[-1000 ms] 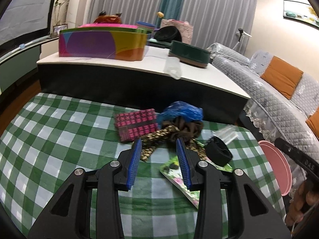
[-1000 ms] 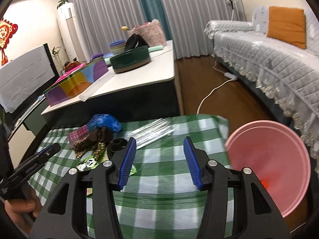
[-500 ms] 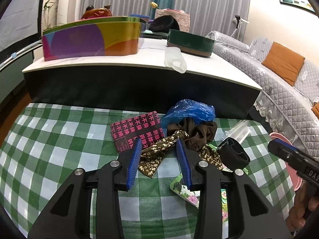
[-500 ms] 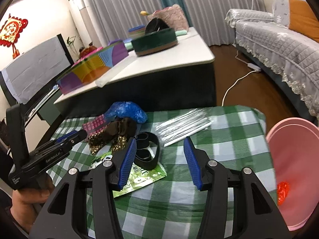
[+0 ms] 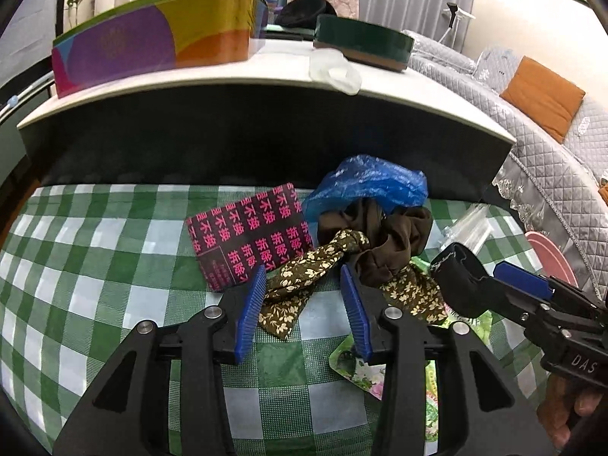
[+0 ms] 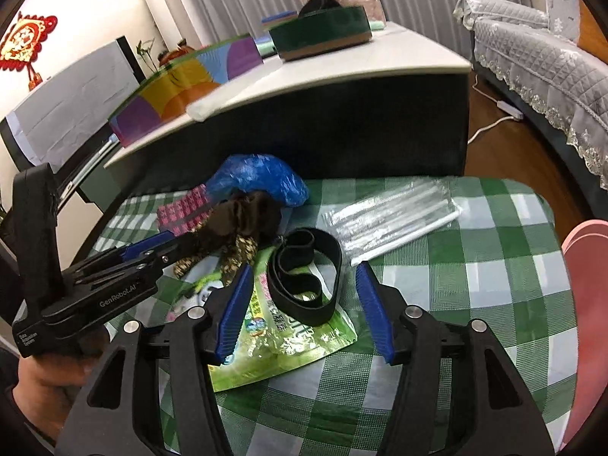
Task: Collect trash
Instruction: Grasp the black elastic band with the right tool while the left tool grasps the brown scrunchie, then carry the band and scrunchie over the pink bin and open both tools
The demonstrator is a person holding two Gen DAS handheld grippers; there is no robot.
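Trash lies on a green checked tablecloth (image 5: 95, 266): a blue plastic bag (image 5: 364, 184), a black-and-pink printed packet (image 5: 250, 235), a brown floral scrunchie (image 5: 304, 285), a black band (image 6: 304, 281) and a green snack wrapper (image 6: 288, 334). My left gripper (image 5: 302, 285) is open with its jaws either side of the floral fabric. My right gripper (image 6: 304, 285) is open, with the black band and wrapper between its jaws. The left gripper also shows in the right wrist view (image 6: 152, 247).
A clear plastic sleeve (image 6: 395, 216) lies further right on the cloth. A pink bin (image 6: 585, 304) stands past the table's right edge. Behind is a white-topped counter (image 5: 266, 76) with a colourful box (image 5: 152, 38) and a green round tin (image 5: 361, 41). A grey sofa (image 5: 551, 114) stands at right.
Both grippers have moved forward and lower toward the pile. The left now straddles the floral fabric; the right now straddles the black band. Both stay open.
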